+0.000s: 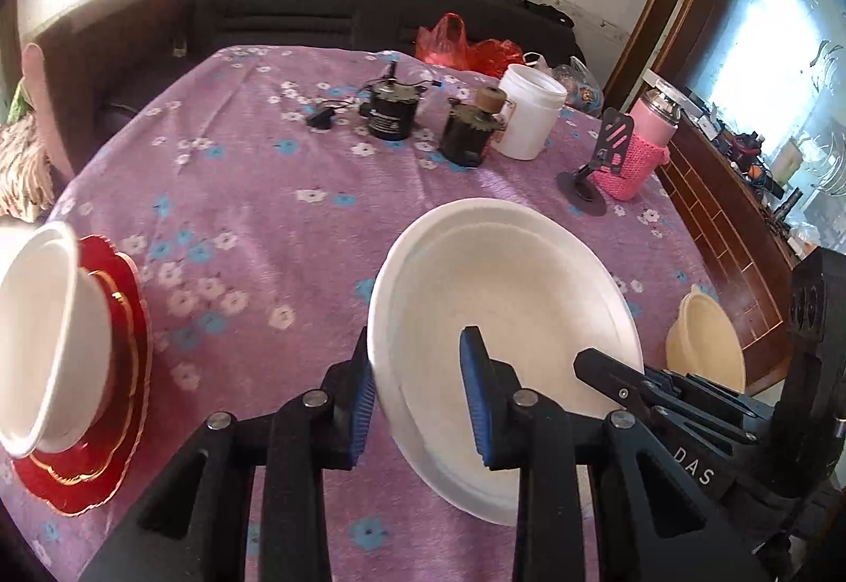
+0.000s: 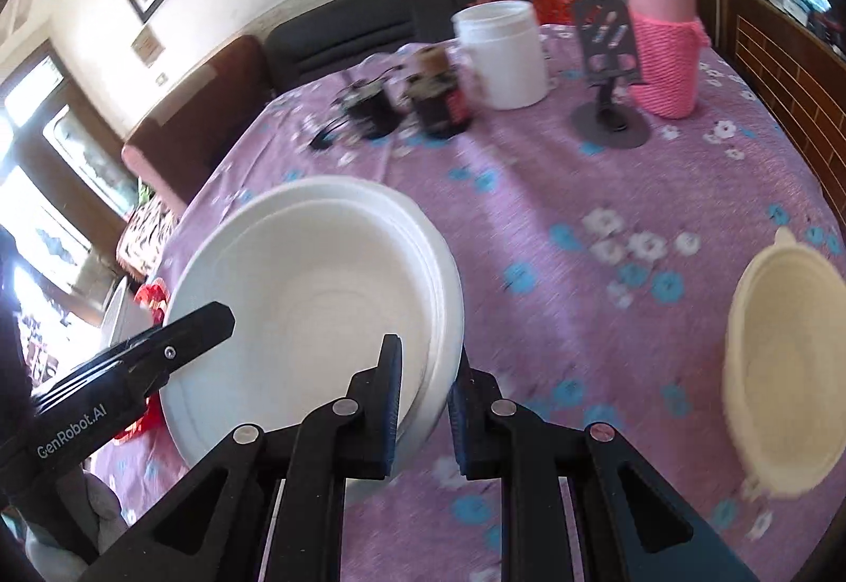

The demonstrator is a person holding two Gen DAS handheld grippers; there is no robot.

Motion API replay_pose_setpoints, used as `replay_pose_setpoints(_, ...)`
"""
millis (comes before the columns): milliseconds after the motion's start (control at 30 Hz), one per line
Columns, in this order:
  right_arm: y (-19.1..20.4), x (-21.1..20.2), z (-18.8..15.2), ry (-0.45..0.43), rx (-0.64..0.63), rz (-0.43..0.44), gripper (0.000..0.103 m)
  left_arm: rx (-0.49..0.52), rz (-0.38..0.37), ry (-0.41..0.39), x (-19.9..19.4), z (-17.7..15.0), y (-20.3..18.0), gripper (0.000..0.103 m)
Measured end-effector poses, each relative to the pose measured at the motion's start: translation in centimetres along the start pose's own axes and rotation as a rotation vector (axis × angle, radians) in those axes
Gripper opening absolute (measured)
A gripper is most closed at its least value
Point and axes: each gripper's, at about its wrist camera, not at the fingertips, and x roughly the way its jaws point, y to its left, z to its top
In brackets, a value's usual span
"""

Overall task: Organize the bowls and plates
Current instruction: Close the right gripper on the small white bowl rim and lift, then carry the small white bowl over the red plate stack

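A stack of white bowls (image 1: 507, 296) sits tilted over the purple flowered tablecloth; it also shows in the right wrist view (image 2: 312, 296). My left gripper (image 1: 423, 397) straddles the stack's left rim, jaws apart with a clear gap to the rim. My right gripper (image 2: 423, 402) straddles its right rim, pads close to the rim. A white bowl (image 1: 47, 333) stands on red gold-edged plates (image 1: 116, 391) at the left. A cream bowl (image 2: 782, 370) sits at the right; it also shows in the left wrist view (image 1: 706, 344).
At the far side stand a white jar (image 1: 529, 111), two dark motors (image 1: 391, 111) (image 1: 468, 132), a grey phone stand (image 1: 603, 159) and a pink-sleeved flask (image 1: 642, 143). A red bag (image 1: 454, 43) lies behind. A wooden cabinet (image 1: 714, 212) borders the right.
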Motion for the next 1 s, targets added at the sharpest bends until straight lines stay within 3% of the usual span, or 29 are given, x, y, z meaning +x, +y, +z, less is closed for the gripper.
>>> replay_pose_setpoints(167,3.1,1.3,-3.5,0.026,-0.025,0.0,0.018,0.046,0.12,-0.056,-0.8,-3.2,1.5,0.028)
replay_pose_setpoints(333,4.8,2.4,-5.6,0.023,-0.052,-0.06,0.02,0.056,0.163,-0.071,-1.1,-5.0,2.6,0.033)
replay_pose_setpoints(633,6.1,2.5,-6.3,-0.001,-0.072,-0.079,0.023,0.032,0.162,-0.051,-0.9,-5.2,4.2,0.041)
replay_pose_setpoints(733,6.3,2.4,-6.1,-0.017,-0.072,-0.071,0.032,0.011,0.145,-0.05,-1.1,-5.1,4.7,0.047)
replay_pose_setpoints(800,6.4,2.2,-6.2,-0.025,-0.063,-0.059,0.044,-0.023,0.118,-0.048,-1.3,-5.0,5.5,0.049)
replay_pose_setpoints(1000,6.3,1.6,-6.6,-0.055,-0.024,-0.03,0.046,-0.077,0.097,-0.02,-1.1,-5.1,7.0,0.052)
